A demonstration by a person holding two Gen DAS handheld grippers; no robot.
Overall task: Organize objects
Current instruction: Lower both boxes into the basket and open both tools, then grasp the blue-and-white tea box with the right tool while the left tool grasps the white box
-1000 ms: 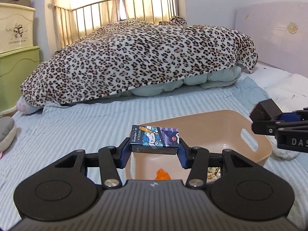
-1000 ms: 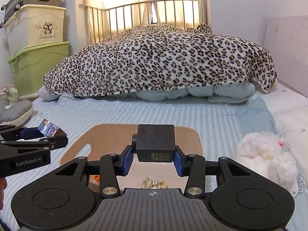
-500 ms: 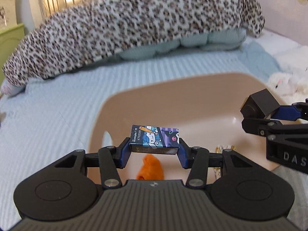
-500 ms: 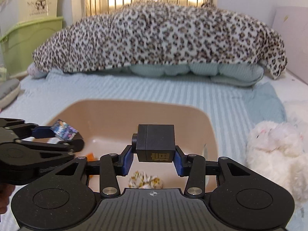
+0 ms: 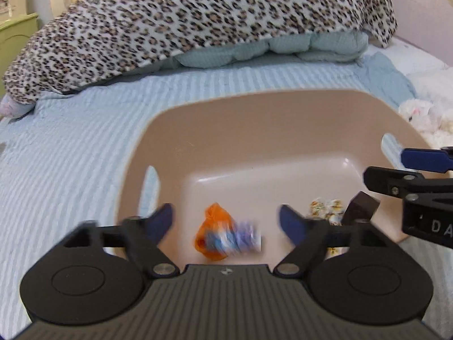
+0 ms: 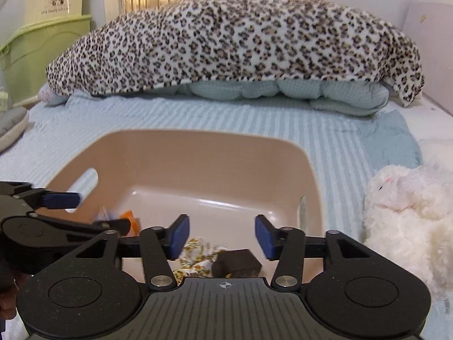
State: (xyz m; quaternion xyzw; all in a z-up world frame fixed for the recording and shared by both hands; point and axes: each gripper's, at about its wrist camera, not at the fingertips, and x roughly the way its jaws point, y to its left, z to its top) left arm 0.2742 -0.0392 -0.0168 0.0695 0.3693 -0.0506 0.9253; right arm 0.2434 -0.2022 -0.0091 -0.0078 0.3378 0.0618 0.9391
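A beige plastic basket [image 5: 254,119] sits on the striped bed sheet. My left gripper [image 5: 226,221] is open above it, and the small cartoon-printed box [image 5: 235,240] is a blur dropping onto an orange item [image 5: 211,226] on the basket floor. My right gripper [image 6: 222,235] is open over the basket [image 6: 198,153], and the black cube [image 6: 237,265] lies below it beside a floral cloth [image 6: 195,257]. The cube also shows in the left wrist view [image 5: 361,208], next to the floral cloth [image 5: 325,209].
A leopard-print blanket [image 6: 240,42] over a pale green quilt lies behind the basket. A white plush toy [image 6: 407,206] sits to its right. Green and cream storage bins [image 6: 36,42] stand at the far left. A grey cushion [image 6: 12,124] lies at the left edge.
Both grippers have opened over the basket. The cartoon box has left the left gripper and is falling; the black cube has dropped from the right gripper onto the basket floor.
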